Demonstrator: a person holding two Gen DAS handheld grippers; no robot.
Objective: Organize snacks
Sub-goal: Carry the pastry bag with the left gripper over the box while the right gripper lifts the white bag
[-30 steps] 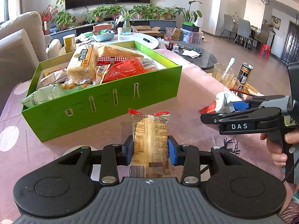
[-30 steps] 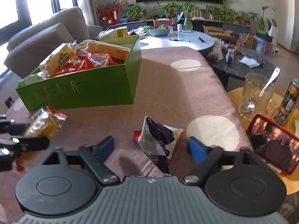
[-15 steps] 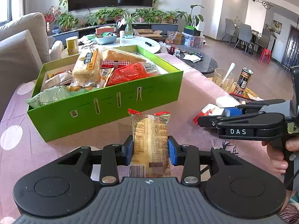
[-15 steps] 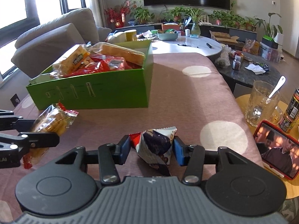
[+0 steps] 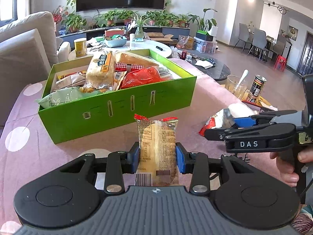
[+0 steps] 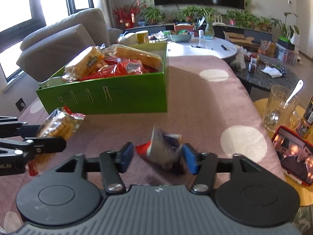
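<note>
Because both grippers carry a snack and the green box [image 5: 117, 113] lies ahead of each, the coming move turns on that forward path. Nearest in the left wrist view, the left gripper [image 5: 158, 158] has its blue pads pressed against both sides of a clear cake packet [image 5: 157, 148], which stands upright with its long axis pointing away from the camera toward the box's near wall. The packet shows a pale yellow cake, red crimped ends and a barcode at its lower edge. Just to the right, the right gripper [image 6: 157, 155] appears in its own view with a crumpled chip bag [image 6: 163, 150] between its blue pads; the bag is blurred, the right pad seems to touch it and a sliver of gap shows at the left pad, so I cannot tell whether it is firmly gripped. The bag is dark blue, silver and red, bunched into a peak, with no clear long axis. Both snacks are above the pink dotted tablecloth [image 6: 205, 101]. Farther on, the box sits open and nearly full of bread, crackers and red packets, directly ahead of the left gripper and ahead and to the left of the right one. By my judgement the left gripper is nearer. Beyond the right edge stand a glass mug [image 6: 279, 105] and a phone [image 6: 295, 156].
</note>
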